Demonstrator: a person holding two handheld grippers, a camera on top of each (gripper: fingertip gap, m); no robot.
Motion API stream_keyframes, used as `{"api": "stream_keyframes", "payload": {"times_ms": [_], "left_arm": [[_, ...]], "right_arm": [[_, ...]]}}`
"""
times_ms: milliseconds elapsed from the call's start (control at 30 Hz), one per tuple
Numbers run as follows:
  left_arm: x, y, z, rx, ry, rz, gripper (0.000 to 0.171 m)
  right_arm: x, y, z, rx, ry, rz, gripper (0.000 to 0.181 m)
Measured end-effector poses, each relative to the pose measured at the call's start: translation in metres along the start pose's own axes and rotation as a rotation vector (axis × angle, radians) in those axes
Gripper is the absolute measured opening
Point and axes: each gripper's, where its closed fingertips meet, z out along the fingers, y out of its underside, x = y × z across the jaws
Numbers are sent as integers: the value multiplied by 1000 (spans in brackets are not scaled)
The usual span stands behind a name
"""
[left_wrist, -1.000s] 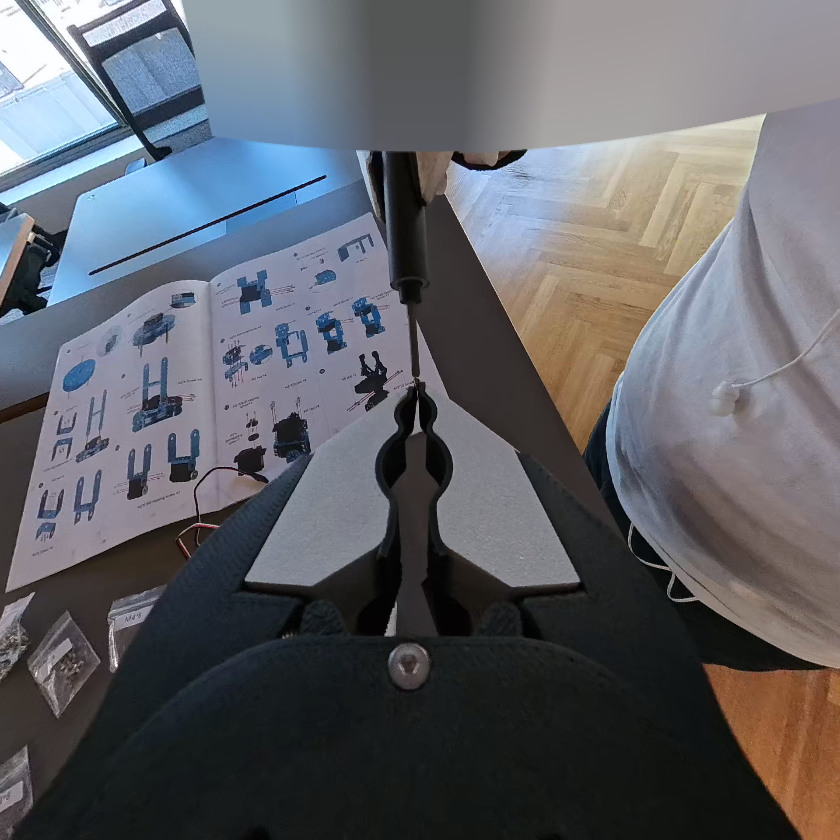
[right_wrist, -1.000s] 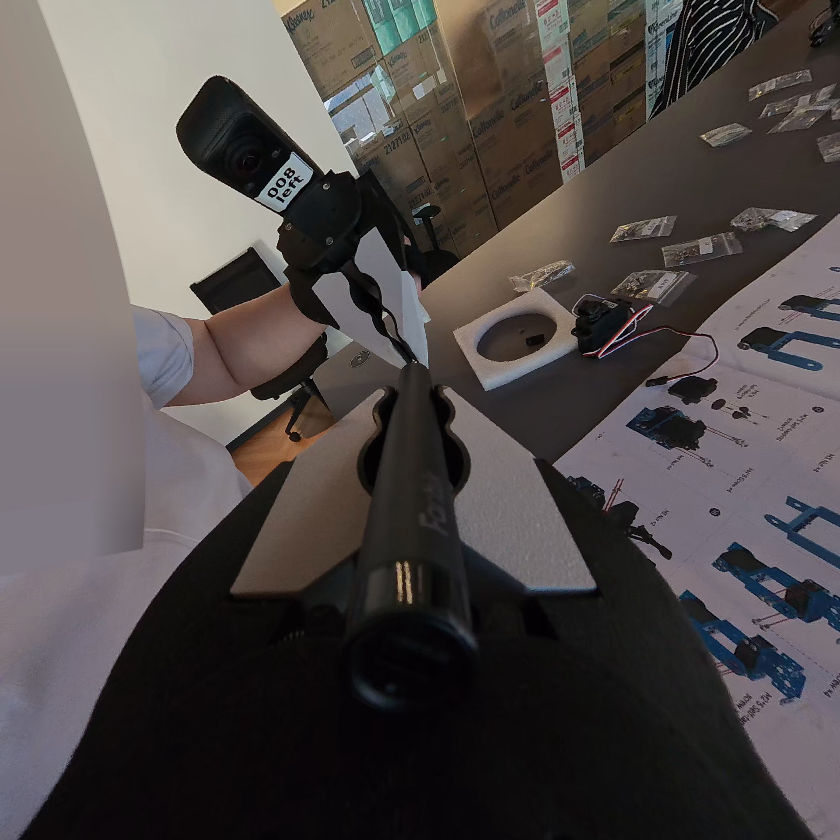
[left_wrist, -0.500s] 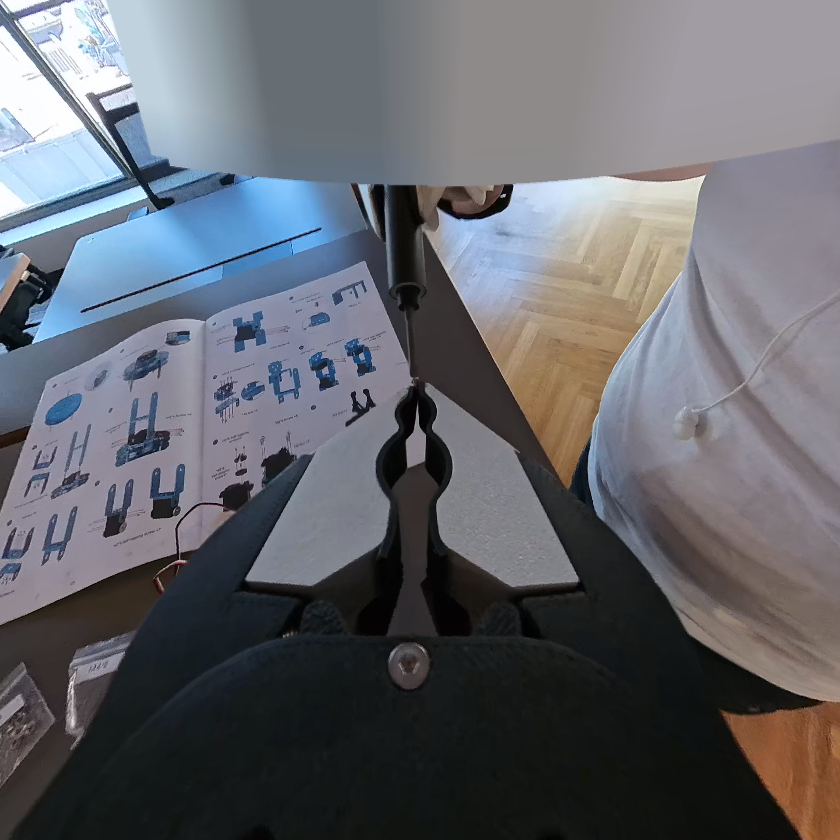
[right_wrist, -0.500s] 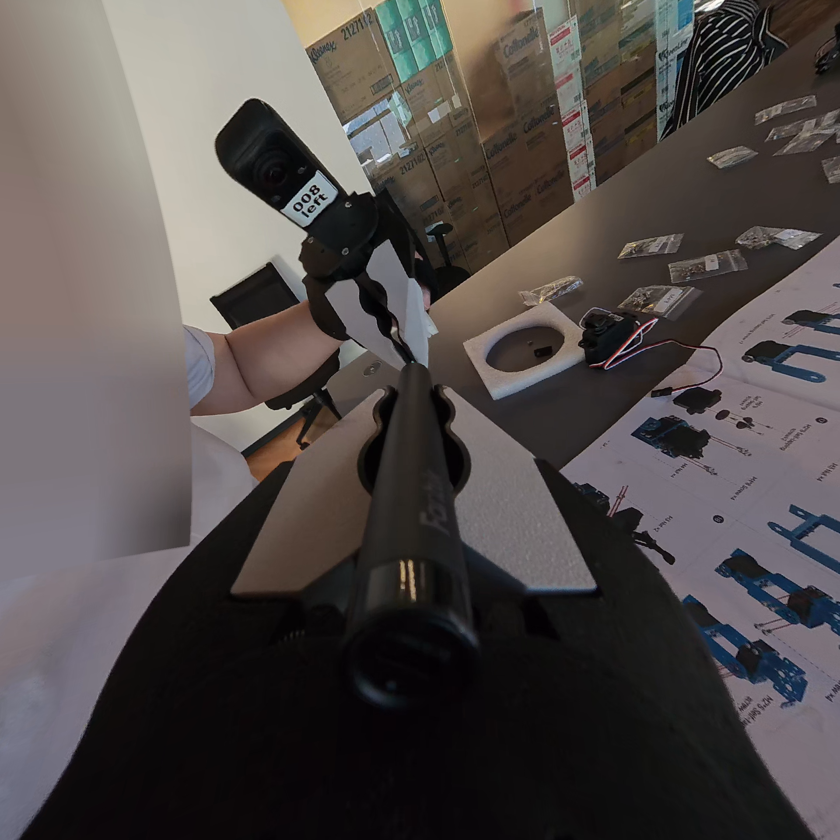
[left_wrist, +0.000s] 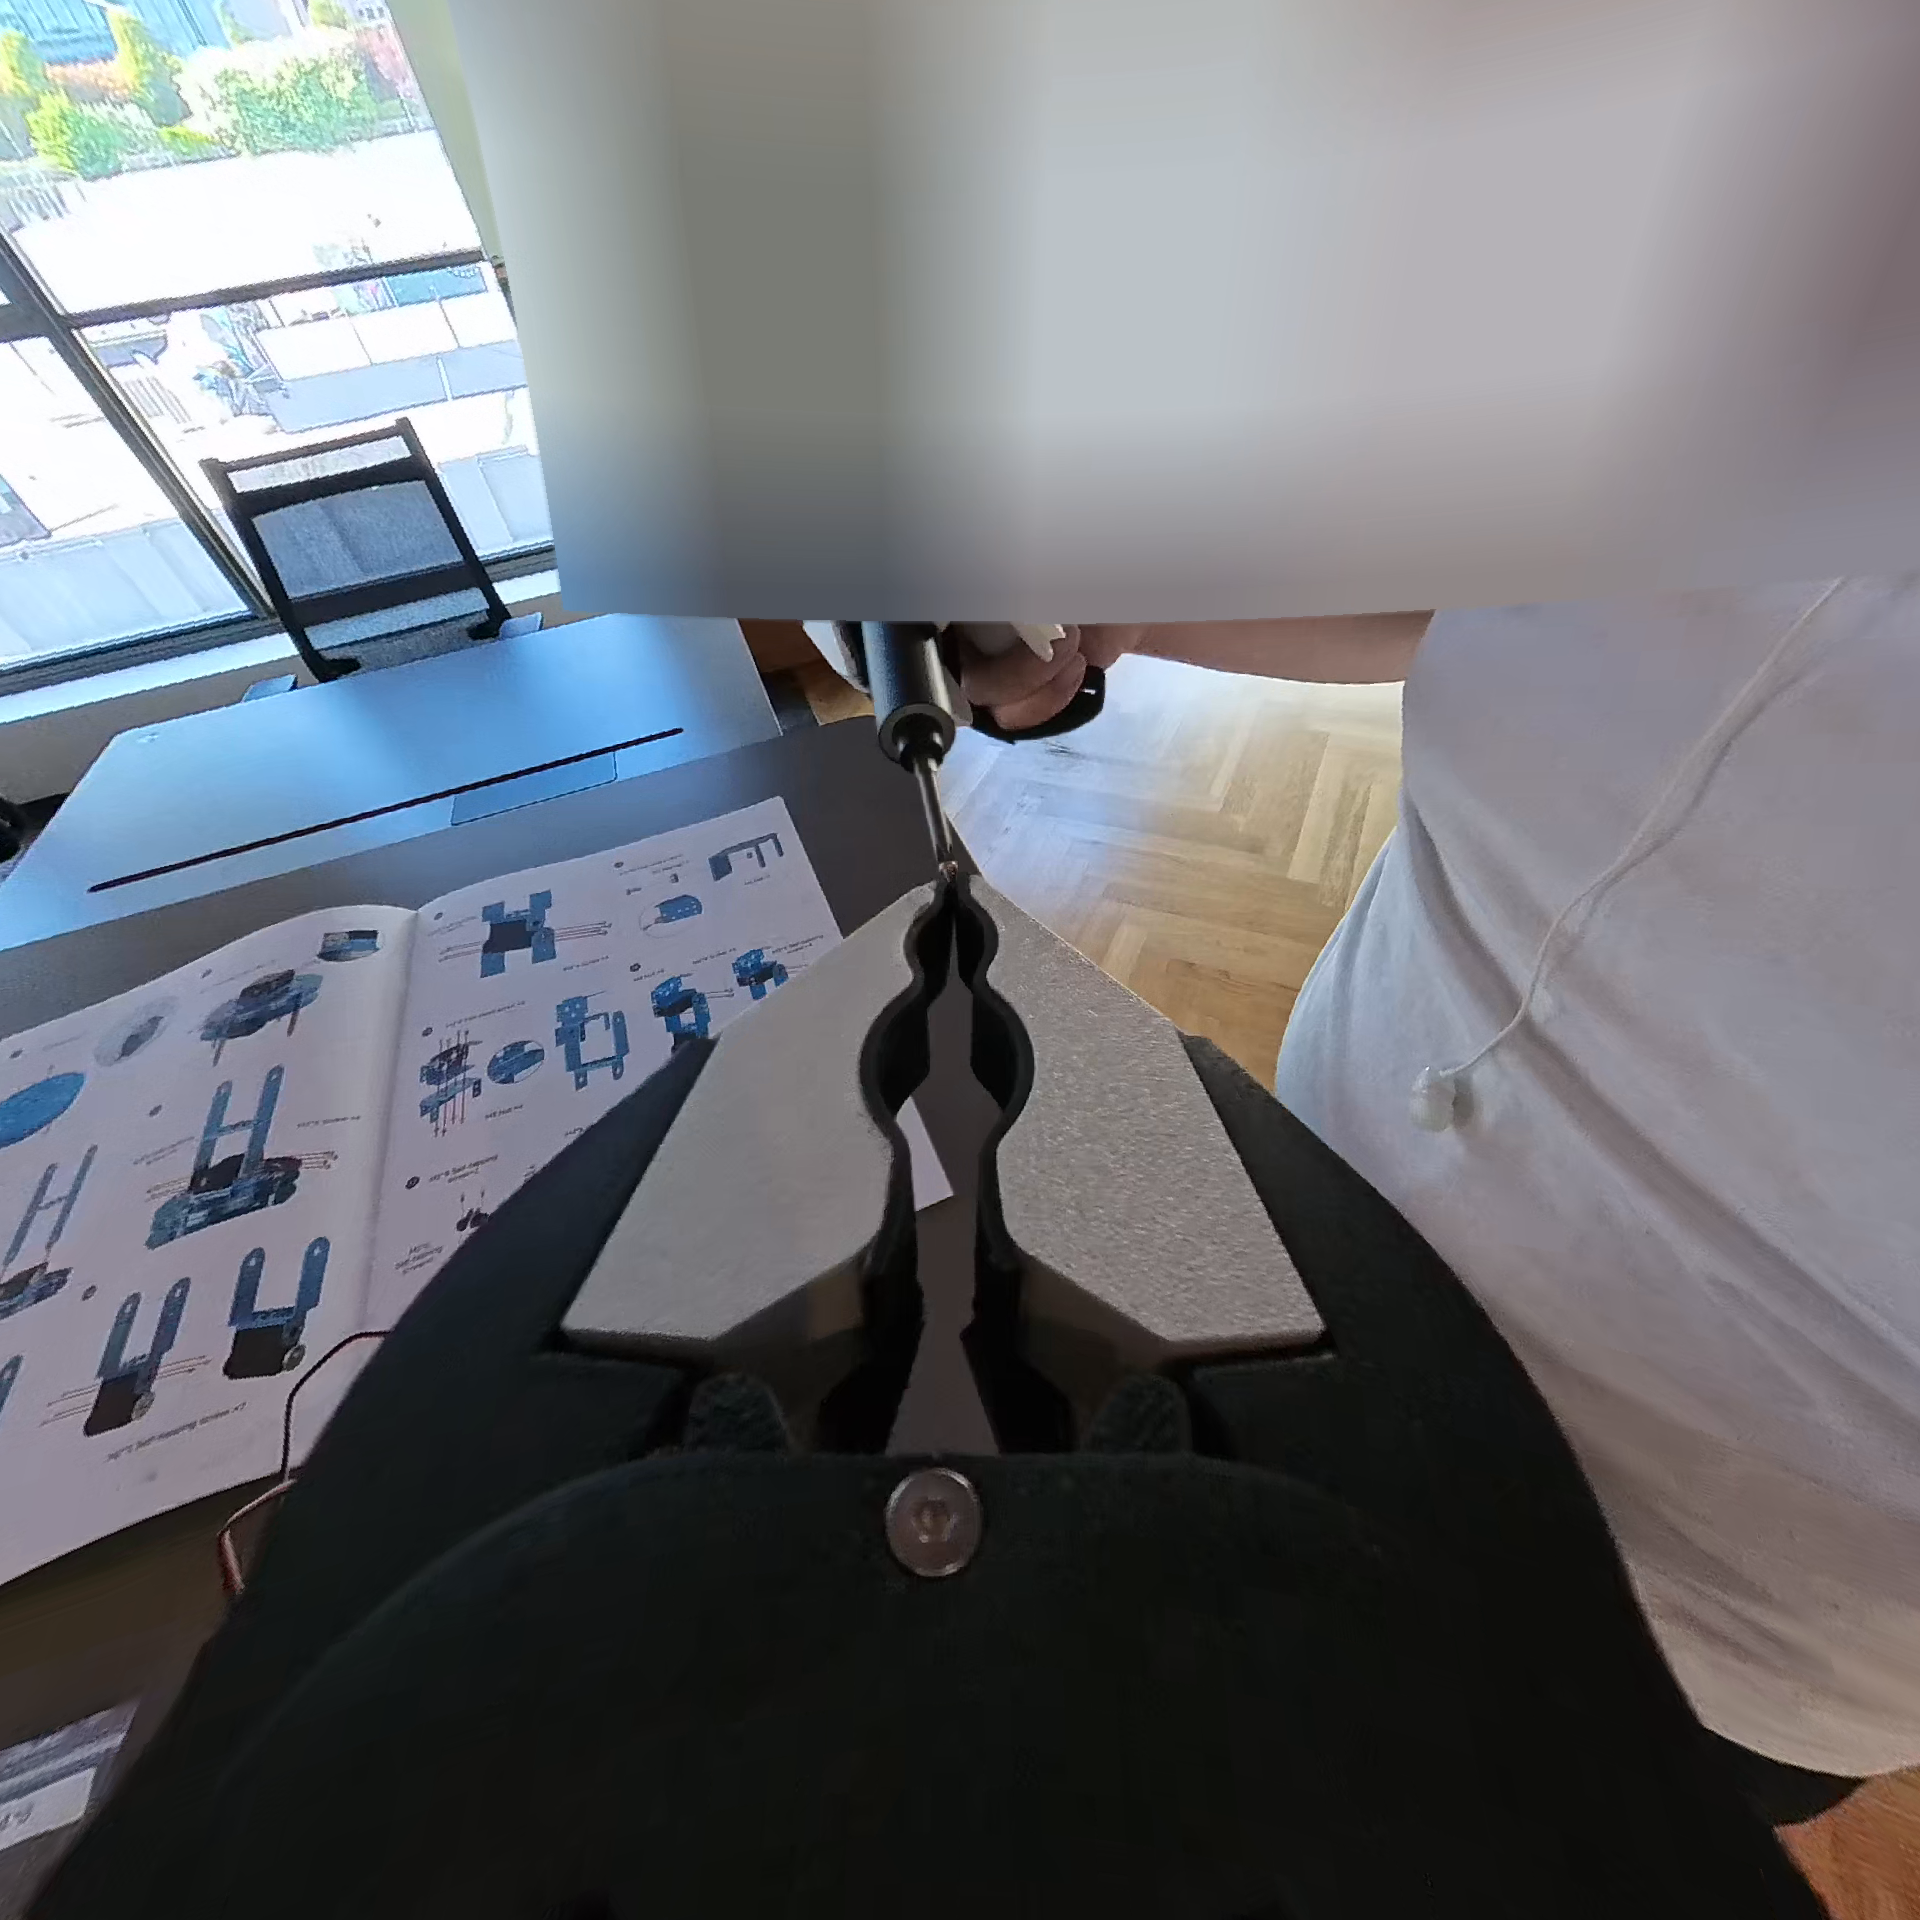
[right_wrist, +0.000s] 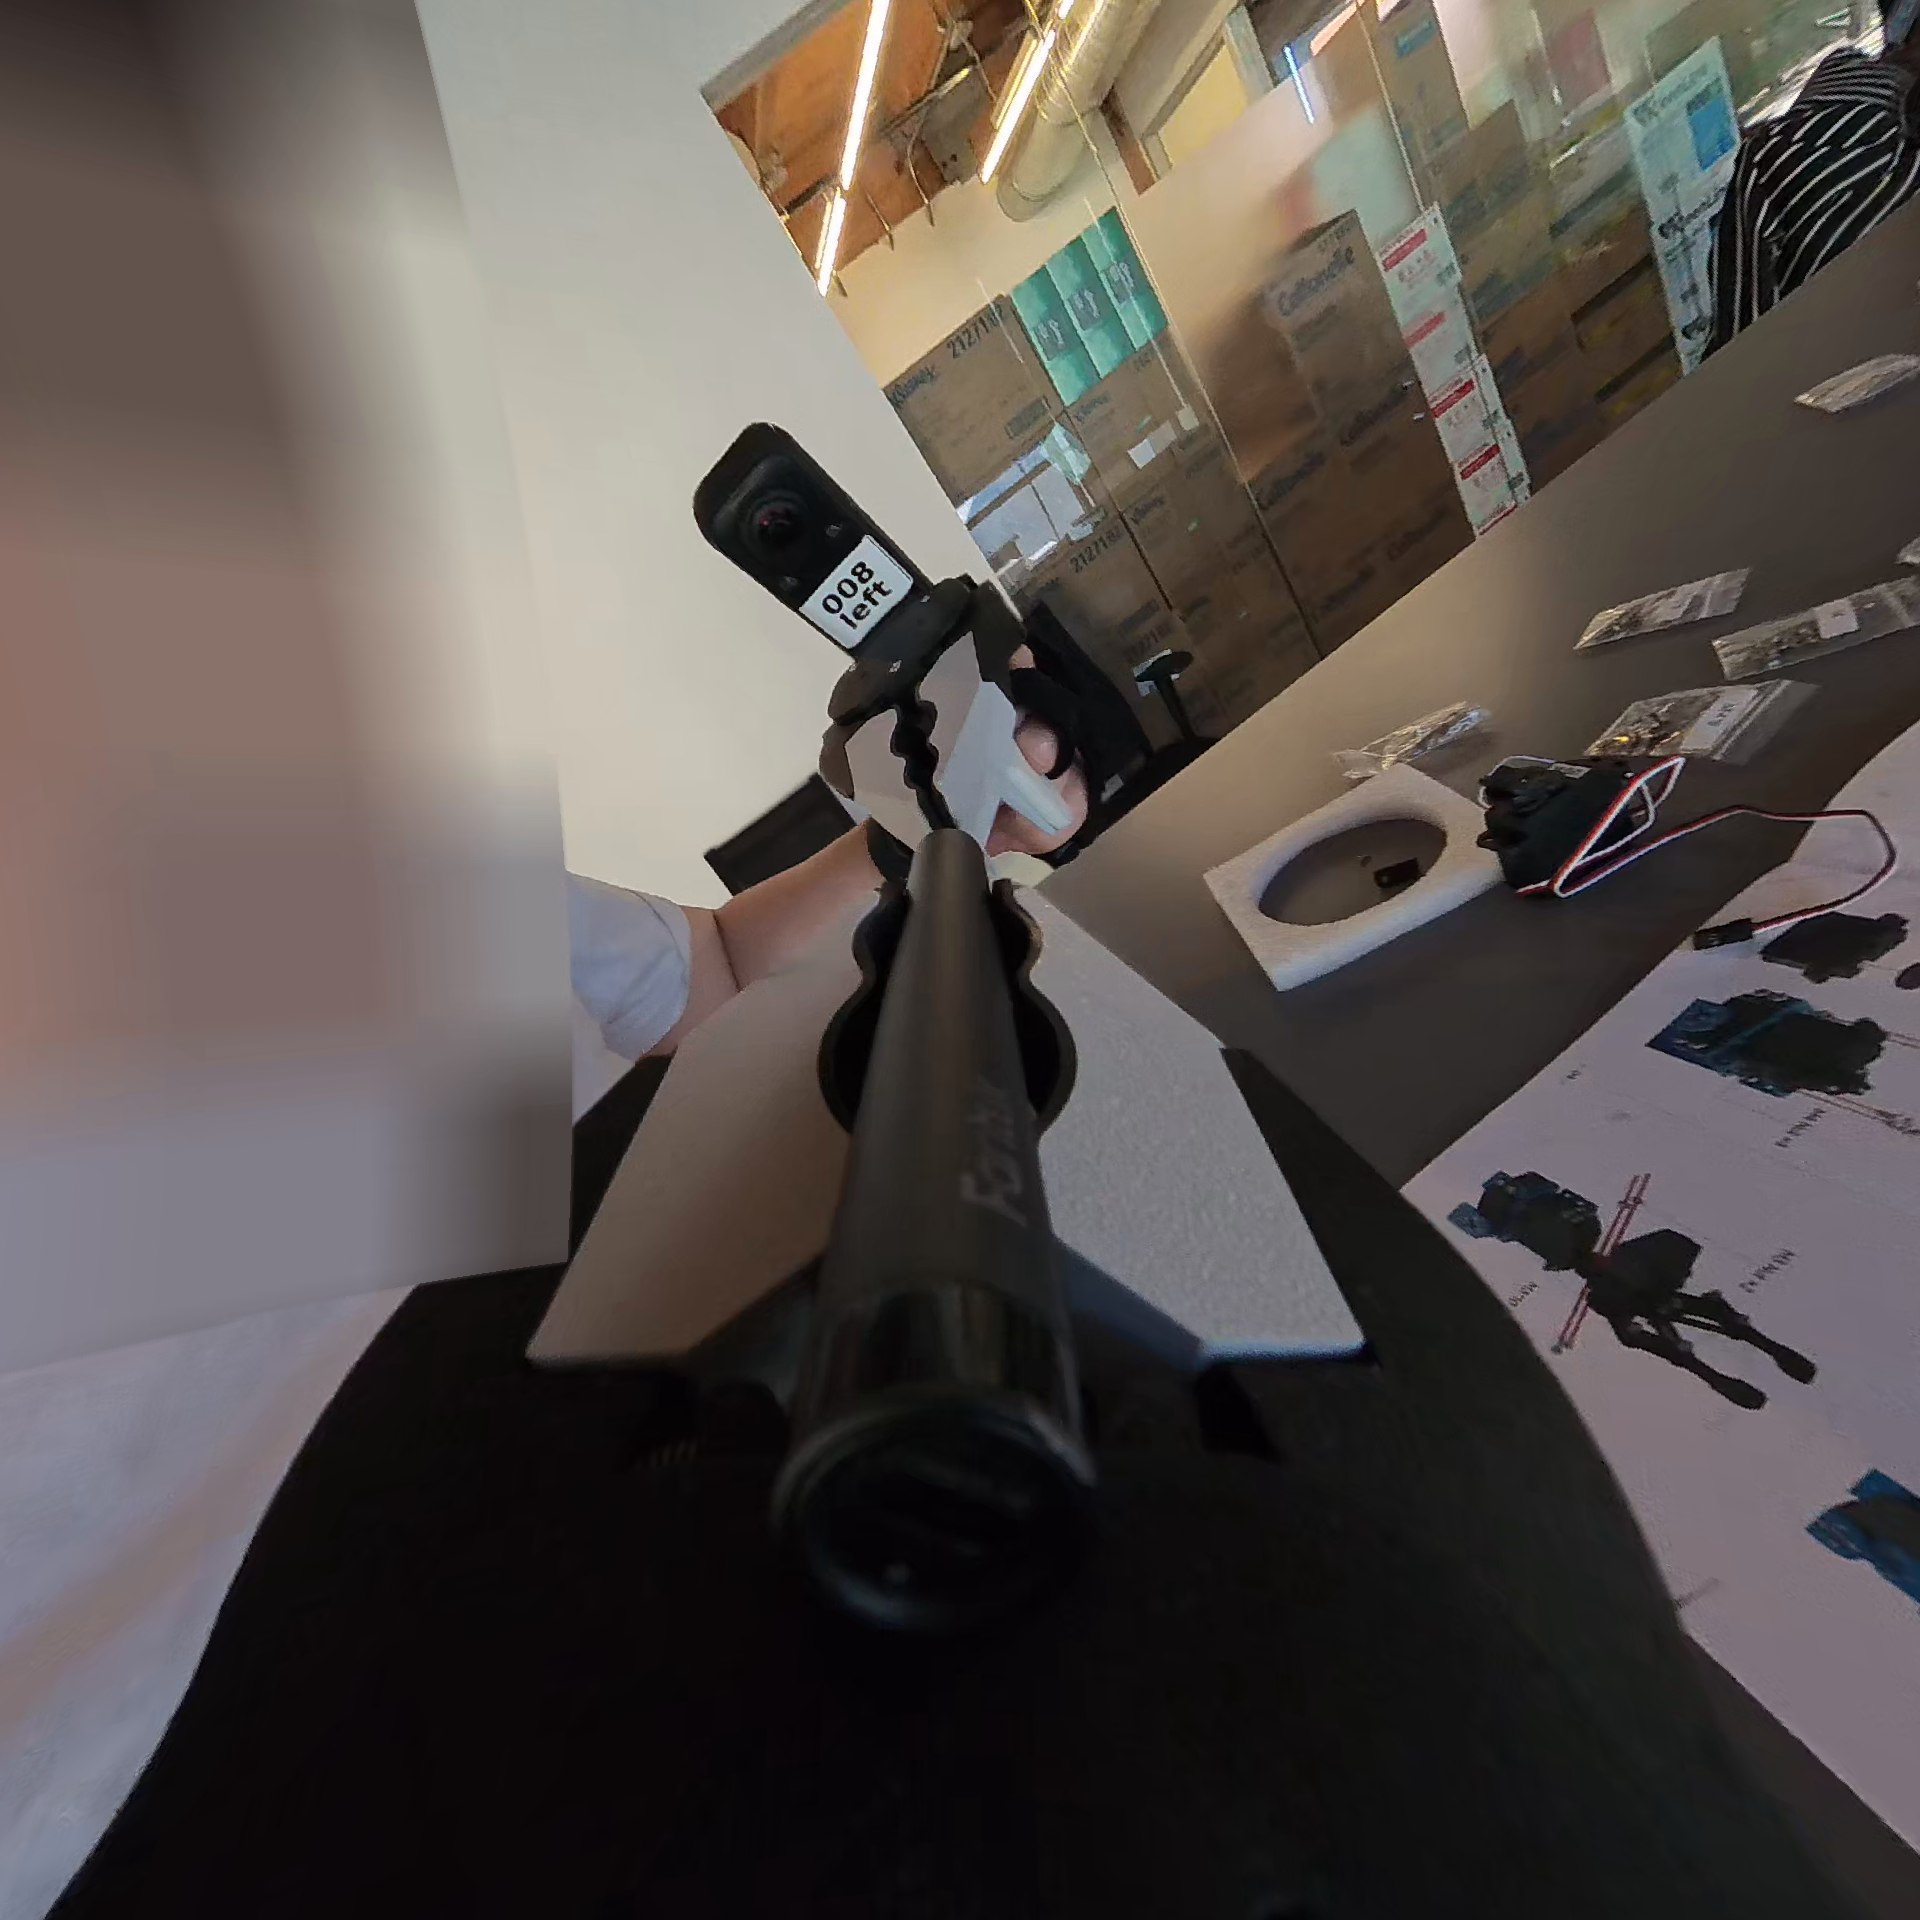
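My left gripper (left_wrist: 951, 896) is shut, pinching a tiny screw (left_wrist: 948, 871) at its very tips, held in the air over the table's edge. My right gripper (right_wrist: 943, 902) is shut on a black screwdriver (right_wrist: 940, 1143) that runs forward along its fingers. In the left wrist view the screwdriver (left_wrist: 914, 686) points down at me, and its thin tip meets the screw. In the right wrist view the left gripper (right_wrist: 935, 816) is straight ahead with its camera on top, and the screwdriver's tip is hidden behind its own handle.
An open instruction booklet (left_wrist: 416, 1039) lies on the dark table (right_wrist: 1403, 997). On the table are a white foam block (right_wrist: 1351, 883) with a round hole, a black servo (right_wrist: 1548, 810) with wires and several small bags (right_wrist: 1714, 717). A person's white shirt (left_wrist: 1610, 1143) is close on the right.
Both grippers have risen and tilted up together. The screwdriver tip has stayed at the left gripper's tips. The table and booklet sit lower in both views.
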Motion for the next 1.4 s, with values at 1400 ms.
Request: {"api": "stream_keyframes", "payload": {"times_ms": [1400], "left_arm": [[-167,122,-110,-75,-303,-445,25]], "right_arm": [[132,-57,84,-217,142,-271,16]]}}
